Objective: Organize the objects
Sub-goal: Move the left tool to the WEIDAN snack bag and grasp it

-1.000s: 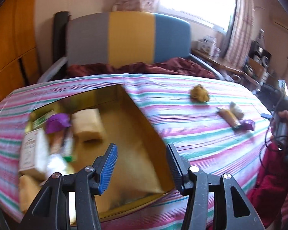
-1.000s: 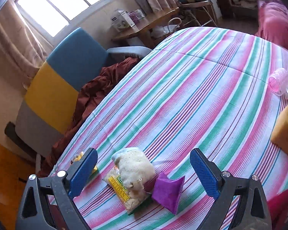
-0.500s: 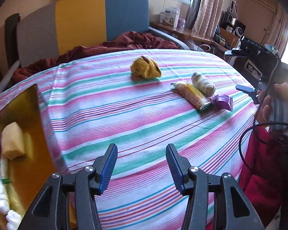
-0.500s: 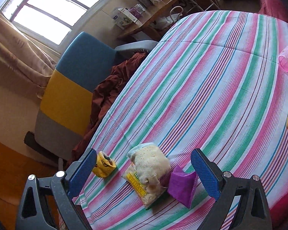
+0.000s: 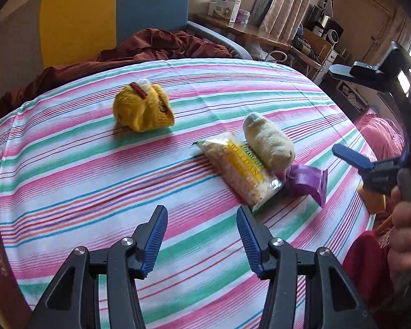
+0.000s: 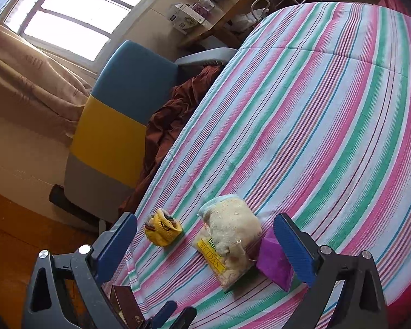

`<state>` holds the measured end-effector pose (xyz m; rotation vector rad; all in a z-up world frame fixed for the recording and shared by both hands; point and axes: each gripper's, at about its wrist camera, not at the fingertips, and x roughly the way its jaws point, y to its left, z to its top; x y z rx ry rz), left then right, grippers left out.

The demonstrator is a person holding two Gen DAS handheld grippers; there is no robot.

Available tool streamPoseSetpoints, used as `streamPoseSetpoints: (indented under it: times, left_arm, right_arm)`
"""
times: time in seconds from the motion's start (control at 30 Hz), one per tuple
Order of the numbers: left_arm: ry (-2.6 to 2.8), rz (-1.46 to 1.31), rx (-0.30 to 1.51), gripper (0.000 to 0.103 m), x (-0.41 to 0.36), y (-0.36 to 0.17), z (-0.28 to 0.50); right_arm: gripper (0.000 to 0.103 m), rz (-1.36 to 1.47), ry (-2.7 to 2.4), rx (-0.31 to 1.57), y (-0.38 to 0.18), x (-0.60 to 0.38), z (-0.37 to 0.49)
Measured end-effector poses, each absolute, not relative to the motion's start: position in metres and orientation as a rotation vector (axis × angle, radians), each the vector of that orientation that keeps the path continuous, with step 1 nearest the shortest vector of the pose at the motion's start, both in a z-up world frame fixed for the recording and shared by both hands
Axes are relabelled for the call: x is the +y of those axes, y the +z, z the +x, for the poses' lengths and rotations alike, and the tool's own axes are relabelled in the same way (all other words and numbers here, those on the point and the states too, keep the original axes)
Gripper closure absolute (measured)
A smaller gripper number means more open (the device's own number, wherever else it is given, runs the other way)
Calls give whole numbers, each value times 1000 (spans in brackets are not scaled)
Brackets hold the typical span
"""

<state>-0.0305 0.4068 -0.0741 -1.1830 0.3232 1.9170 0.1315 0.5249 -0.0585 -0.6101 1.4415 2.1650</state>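
Striped bedspread (image 5: 96,170), both grippers' jaws apart, empty

Open right gripper (image 6: 205,249) above a striped bedspread (image 6: 328,115). Between its blue fingers lie a yellow knitted toy (image 6: 163,230), a snack packet (image 6: 219,263) under a cream plush (image 6: 233,224), and a purple pouch (image 6: 274,263).

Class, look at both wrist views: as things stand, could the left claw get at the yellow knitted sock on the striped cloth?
Probably yes. The left claw is open and empty, and only bare striped cloth lies between it and the yellow knitted sock, which sits alone.
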Motion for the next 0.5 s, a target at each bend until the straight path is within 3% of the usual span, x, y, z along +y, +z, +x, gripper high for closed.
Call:
streamPoseSetpoints:
  times: [0.2,0.5]
  left_arm:
    - [1909,-1205,318,49,453,-81,-42]
    - [1927,-1238,332,39,499,-102,-54]
  right_arm:
    - [2,-604,2173,1483,-61,526,131]
    - [1,-639,2178,1487,-64,525,123]
